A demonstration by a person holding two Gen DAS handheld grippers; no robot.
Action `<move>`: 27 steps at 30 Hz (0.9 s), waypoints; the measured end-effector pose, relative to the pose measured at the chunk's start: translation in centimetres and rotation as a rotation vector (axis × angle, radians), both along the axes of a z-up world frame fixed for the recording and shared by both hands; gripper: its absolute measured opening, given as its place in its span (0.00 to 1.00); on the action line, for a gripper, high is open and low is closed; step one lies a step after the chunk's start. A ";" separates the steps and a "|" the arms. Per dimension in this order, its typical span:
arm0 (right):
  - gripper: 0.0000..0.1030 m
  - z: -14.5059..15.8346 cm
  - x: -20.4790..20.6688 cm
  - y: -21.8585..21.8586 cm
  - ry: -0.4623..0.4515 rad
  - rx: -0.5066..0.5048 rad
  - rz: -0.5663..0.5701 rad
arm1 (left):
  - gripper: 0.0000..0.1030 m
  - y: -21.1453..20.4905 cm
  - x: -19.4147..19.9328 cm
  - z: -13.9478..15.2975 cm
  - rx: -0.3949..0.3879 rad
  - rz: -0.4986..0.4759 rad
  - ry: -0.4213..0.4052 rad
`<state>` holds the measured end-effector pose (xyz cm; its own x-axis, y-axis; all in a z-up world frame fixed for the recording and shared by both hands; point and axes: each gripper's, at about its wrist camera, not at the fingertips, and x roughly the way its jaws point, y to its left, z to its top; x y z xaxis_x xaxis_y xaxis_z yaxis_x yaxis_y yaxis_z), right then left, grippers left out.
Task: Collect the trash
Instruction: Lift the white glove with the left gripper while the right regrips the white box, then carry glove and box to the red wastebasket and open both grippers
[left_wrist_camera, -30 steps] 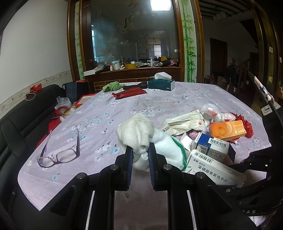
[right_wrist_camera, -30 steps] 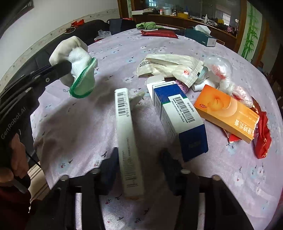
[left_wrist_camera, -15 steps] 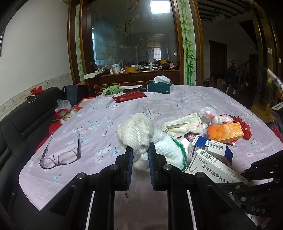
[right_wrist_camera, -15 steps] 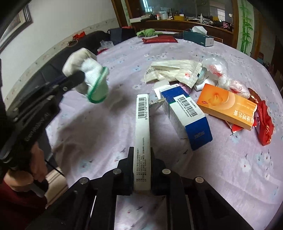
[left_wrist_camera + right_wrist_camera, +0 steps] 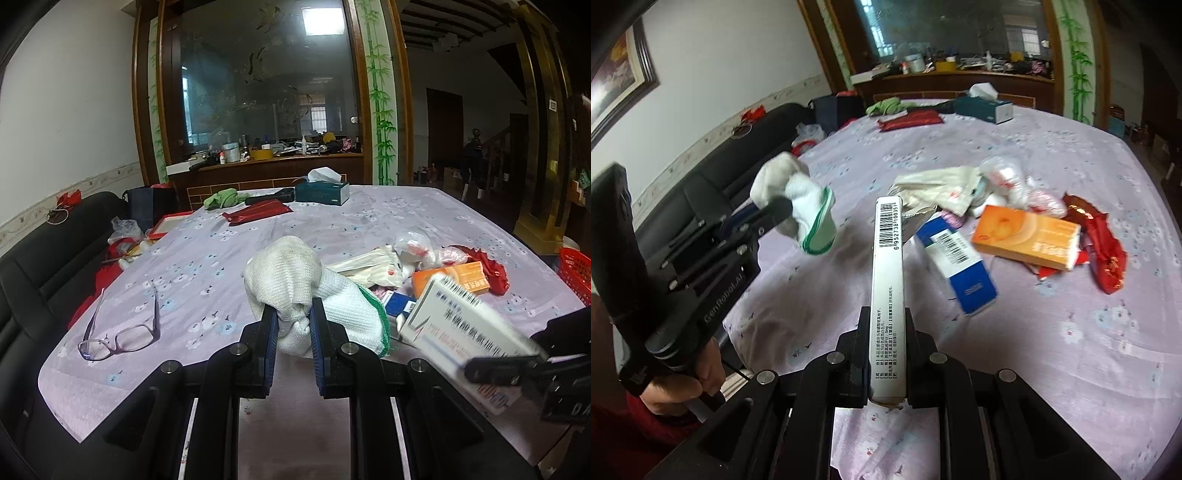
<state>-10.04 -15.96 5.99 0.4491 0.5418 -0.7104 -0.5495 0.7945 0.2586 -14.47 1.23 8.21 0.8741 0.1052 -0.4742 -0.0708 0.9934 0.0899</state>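
1. The left tongs [image 5: 292, 341] are closed on a white knitted glove [image 5: 295, 295] with a green cuff, low in the middle of the left wrist view and lifted off the tabletop [image 5: 388, 221].
2. The right tongs [image 5: 886, 343] clamp a slim white box [image 5: 887, 280] on edge, barcode uppermost, at the lower centre of the right wrist view, clear of the cloth.
3. A blue-and-white box [image 5: 960, 266] and an orange box [image 5: 1027, 236] lie on the tabletop right of centre, with crumpled wrappers [image 5: 1008, 177] just behind them and a red foil packet [image 5: 1104, 251] at the far right.
4. Spectacles [image 5: 122, 332] sit at the lower left of the left wrist view.
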 end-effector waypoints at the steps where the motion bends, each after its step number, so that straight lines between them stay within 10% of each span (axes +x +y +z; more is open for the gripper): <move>1: 0.14 0.3 -0.1 -0.4 -0.004 0.007 -0.011 | 0.15 -0.2 0.0 0.1 0.000 -0.006 0.000; 11: 0.14 2.7 -2.3 -12.1 -0.041 0.138 -0.298 | 0.15 -7.2 0.7 2.2 -0.098 -0.305 0.056; 27: 0.14 3.7 -4.7 -36.6 -0.087 0.192 -0.894 | 0.16 -32.6 6.7 2.7 -0.203 -0.801 0.278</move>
<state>-14.74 -52.55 9.68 0.8054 0.0724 -0.5883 0.2250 0.8808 0.4165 -7.81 -31.41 10.88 0.4988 -0.6013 -0.6241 0.6539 0.7338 -0.1844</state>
